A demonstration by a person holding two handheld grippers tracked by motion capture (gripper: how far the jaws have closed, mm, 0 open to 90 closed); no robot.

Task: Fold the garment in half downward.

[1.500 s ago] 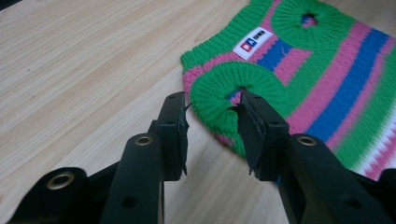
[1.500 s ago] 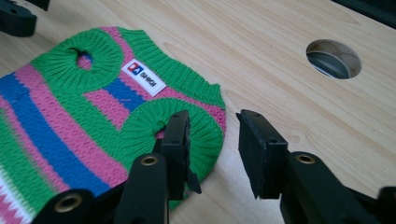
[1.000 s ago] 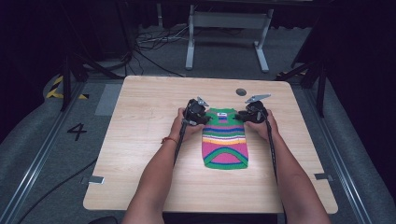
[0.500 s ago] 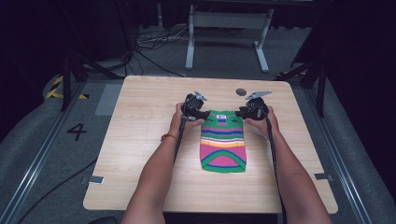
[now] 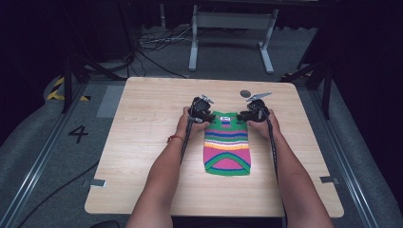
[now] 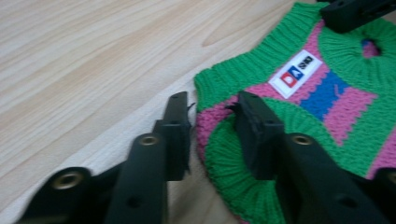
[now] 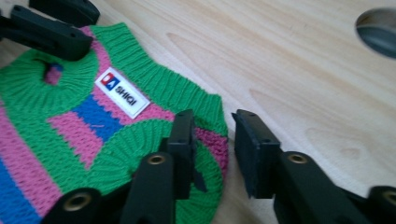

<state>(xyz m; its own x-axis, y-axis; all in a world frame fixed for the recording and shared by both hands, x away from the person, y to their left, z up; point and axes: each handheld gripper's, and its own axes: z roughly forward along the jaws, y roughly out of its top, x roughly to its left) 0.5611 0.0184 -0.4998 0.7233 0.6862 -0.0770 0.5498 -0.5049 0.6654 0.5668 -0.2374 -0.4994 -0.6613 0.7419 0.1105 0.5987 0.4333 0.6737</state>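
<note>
A small knitted sweater [image 5: 227,147] in green, pink and blue stripes lies flat on the wooden table [image 5: 142,142], with a white label [image 6: 295,73] at its far end. My left gripper [image 5: 207,115] is at the sweater's far left corner. Its jaws [image 6: 210,105] have just been closing and straddle the green edge [image 6: 224,158] with a gap, one on wood, one on knit. My right gripper [image 5: 243,116] mirrors it at the far right corner. Its jaws [image 7: 214,122] have also just been closing and stand apart over the edge of the sweater [image 7: 56,140].
A round hole [image 5: 245,93] in the tabletop lies just beyond the right gripper. A grey metal stand [image 5: 228,38] and loose cables [image 5: 152,45] are on the floor past the far edge. Bare wood spreads left and right of the sweater.
The sweater looks slightly more stretched out toward me than a second ago. Both hands stay at its far corners.
</note>
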